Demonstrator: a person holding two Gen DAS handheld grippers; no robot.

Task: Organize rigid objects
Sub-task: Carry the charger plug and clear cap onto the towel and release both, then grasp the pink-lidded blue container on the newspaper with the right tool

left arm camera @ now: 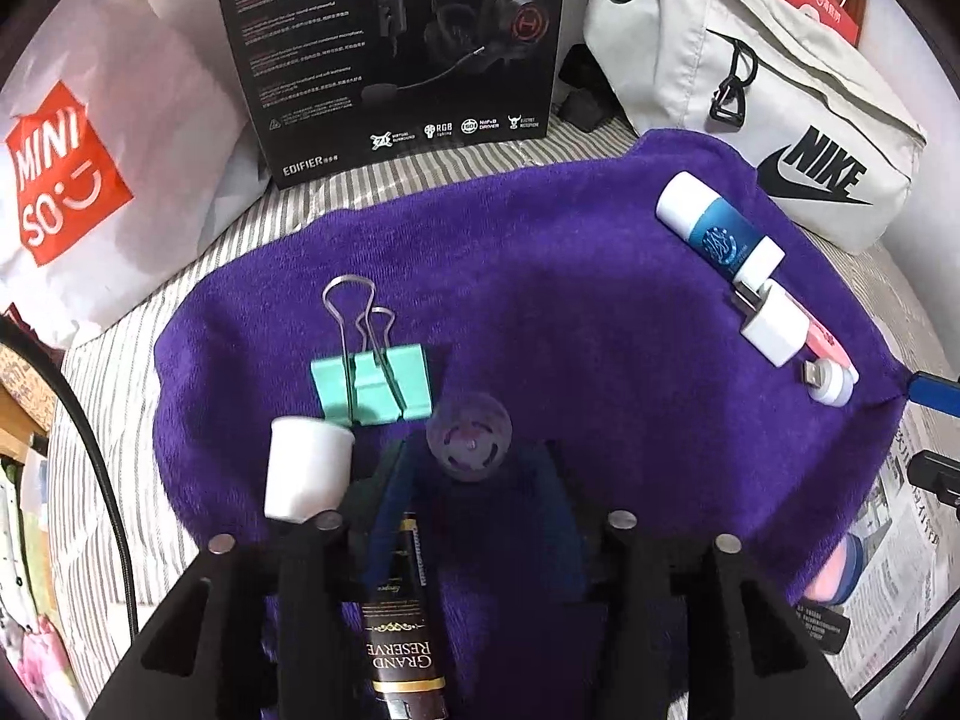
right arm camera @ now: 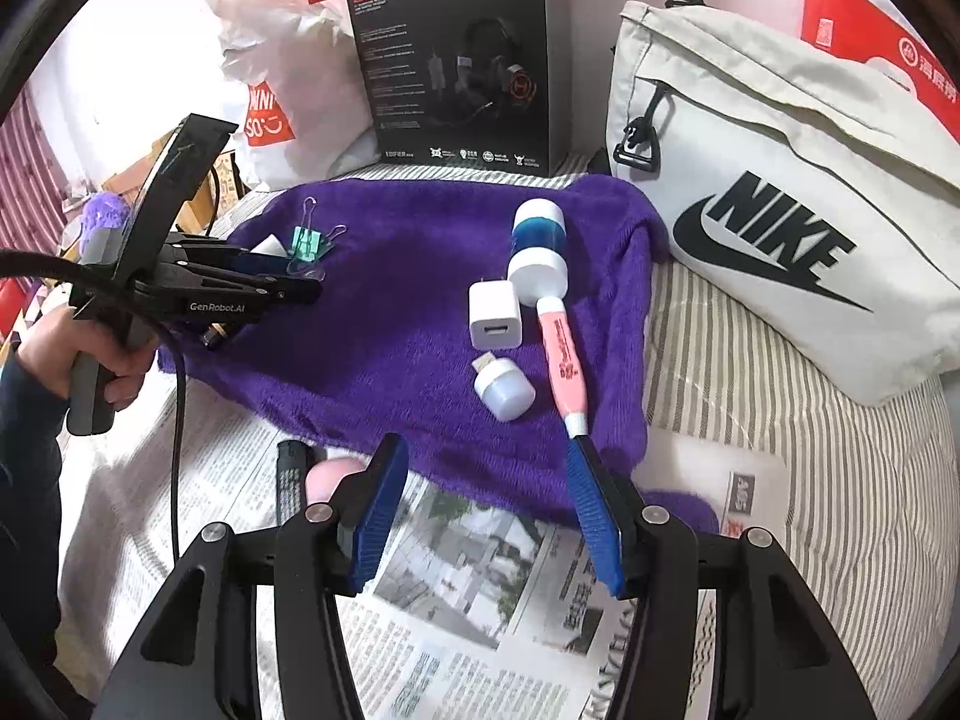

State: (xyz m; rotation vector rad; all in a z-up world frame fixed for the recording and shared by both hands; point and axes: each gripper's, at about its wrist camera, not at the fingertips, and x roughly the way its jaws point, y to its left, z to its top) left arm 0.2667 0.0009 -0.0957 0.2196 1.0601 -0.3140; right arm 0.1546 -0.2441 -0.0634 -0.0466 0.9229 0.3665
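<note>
A purple towel (left arm camera: 540, 276) (right arm camera: 408, 312) lies on the bed. On its left sit a green binder clip (left arm camera: 372, 384) (right arm camera: 307, 243), a white cap (left arm camera: 306, 471) and a clear round lid (left arm camera: 469, 439). On its right lie a blue-and-white bottle (left arm camera: 717, 234) (right arm camera: 538, 249), a white charger plug (left arm camera: 774, 324) (right arm camera: 494, 315), a pink pen (right arm camera: 564, 366) and a small white USB light (left arm camera: 831, 381) (right arm camera: 503, 387). My left gripper (left arm camera: 474, 516) (right arm camera: 300, 279) is open over the towel's left end; a black-and-gold tube (left arm camera: 403, 618) lies under it. My right gripper (right arm camera: 489, 510) is open and empty at the towel's near edge.
A black headset box (left arm camera: 390, 48) (right arm camera: 462, 72), a white Nike bag (left arm camera: 774, 96) (right arm camera: 774, 210) and a Miniso bag (left arm camera: 90, 168) stand at the back. Newspaper (right arm camera: 480, 612) covers the striped sheet in front, with a black lighter (right arm camera: 291, 480) and a pink object (right arm camera: 333, 474) on it.
</note>
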